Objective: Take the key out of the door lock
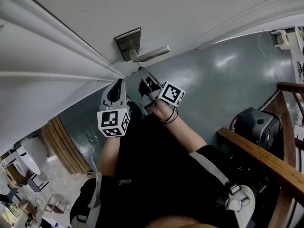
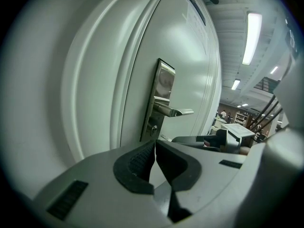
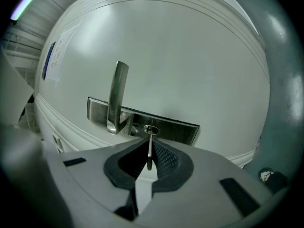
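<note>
Head view: the lock plate (image 1: 127, 42) on the white door (image 1: 71, 23) lies at 12 o'clock of the right gripper (image 1: 144, 76); the left gripper (image 1: 118, 84) is at its 9 o'clock. Left gripper view: jaws closed together, nothing between them. Right gripper view: jaws narrow, clamping the key (image 3: 150, 148), whose tip meets the keyhole (image 3: 151, 128) at 12 o'clock.
</note>
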Demonstrator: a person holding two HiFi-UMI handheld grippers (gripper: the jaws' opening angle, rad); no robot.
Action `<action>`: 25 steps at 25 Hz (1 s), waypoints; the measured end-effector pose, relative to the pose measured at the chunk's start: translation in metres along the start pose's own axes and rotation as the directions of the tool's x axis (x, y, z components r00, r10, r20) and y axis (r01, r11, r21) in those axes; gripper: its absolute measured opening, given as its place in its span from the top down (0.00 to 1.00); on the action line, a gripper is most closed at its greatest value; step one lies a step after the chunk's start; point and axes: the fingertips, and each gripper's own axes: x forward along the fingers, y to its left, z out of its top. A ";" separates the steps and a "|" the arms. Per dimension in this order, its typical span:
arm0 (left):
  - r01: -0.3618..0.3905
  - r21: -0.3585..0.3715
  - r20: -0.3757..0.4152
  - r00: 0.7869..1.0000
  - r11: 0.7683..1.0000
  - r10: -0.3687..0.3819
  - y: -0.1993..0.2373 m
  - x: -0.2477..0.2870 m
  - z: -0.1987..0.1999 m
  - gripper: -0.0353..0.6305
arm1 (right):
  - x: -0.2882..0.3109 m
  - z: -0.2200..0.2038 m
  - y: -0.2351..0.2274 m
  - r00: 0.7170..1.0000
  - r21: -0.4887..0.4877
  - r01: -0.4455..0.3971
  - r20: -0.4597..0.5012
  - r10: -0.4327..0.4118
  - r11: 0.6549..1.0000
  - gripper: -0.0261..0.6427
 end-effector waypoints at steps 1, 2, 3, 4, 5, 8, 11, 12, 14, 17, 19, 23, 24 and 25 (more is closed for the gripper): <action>0.004 0.002 -0.001 1.000 1.000 -0.004 -0.002 0.000 -0.001 0.91 | -0.004 0.000 -0.001 1.000 -0.017 0.007 -0.008 -0.007 1.000 0.92; 0.008 0.003 -0.003 1.000 1.000 -0.008 -0.004 0.001 -0.001 0.91 | -0.007 0.000 -0.002 1.000 -0.036 0.013 -0.016 -0.013 0.999 0.92; 0.013 0.002 -0.006 1.000 1.000 -0.013 -0.007 0.002 -0.003 0.91 | -0.010 0.000 -0.002 1.000 -0.058 0.016 -0.023 -0.017 0.998 0.92; 0.018 0.001 -0.010 1.000 1.000 -0.018 -0.009 0.002 -0.004 0.91 | -0.014 0.001 -0.003 0.999 -0.074 0.024 -0.026 -0.026 0.997 0.92; 0.024 0.000 -0.015 1.000 1.000 -0.024 -0.012 0.003 -0.006 0.91 | -0.019 0.002 -0.006 0.999 -0.086 0.041 -0.027 -0.044 0.995 0.92; 0.046 0.006 -0.027 0.999 0.999 -0.046 -0.025 0.006 -0.009 0.91 | -0.038 0.006 -0.018 0.993 -0.165 0.110 -0.031 -0.117 0.980 0.92; 0.075 0.033 -0.035 0.997 0.997 -0.074 -0.041 0.009 -0.008 0.91 | -0.056 0.013 -0.026 0.971 -0.398 0.199 -0.045 -0.235 0.896 0.92; 0.087 0.042 -0.037 0.996 0.995 -0.086 -0.046 0.011 -0.007 0.91 | -0.063 0.016 -0.029 0.957 -0.485 0.232 -0.039 -0.286 0.843 0.92; 0.114 0.055 -0.044 0.993 0.992 -0.112 -0.057 0.016 -0.008 0.91 | -0.078 0.024 -0.034 0.929 -0.628 0.283 -0.009 -0.370 0.725 0.92; 0.161 0.070 -0.059 0.986 0.984 -0.157 -0.076 0.025 -0.010 0.91 | -0.100 0.038 -0.035 0.903 -0.742 0.323 0.054 -0.427 0.588 0.92; 0.195 0.081 -0.070 0.979 0.977 -0.190 -0.091 0.031 -0.010 0.91 | -0.113 0.047 -0.031 0.893 -0.778 0.342 0.094 -0.440 0.528 0.92; 0.268 0.100 -0.091 0.962 0.958 -0.259 -0.115 0.040 -0.010 0.91 | -0.132 0.057 -0.023 0.877 -0.800 0.383 0.158 -0.454 0.461 0.92; 0.287 0.104 -0.096 0.956 0.952 -0.278 -0.121 0.044 -0.011 0.91 | -0.137 0.059 -0.023 0.872 -0.798 0.397 0.173 -0.458 0.453 0.92; 0.308 0.109 -0.101 0.949 0.945 -0.297 -0.128 0.047 -0.012 0.91 | -0.143 0.062 -0.023 0.867 -0.796 0.411 0.190 -0.462 0.445 0.92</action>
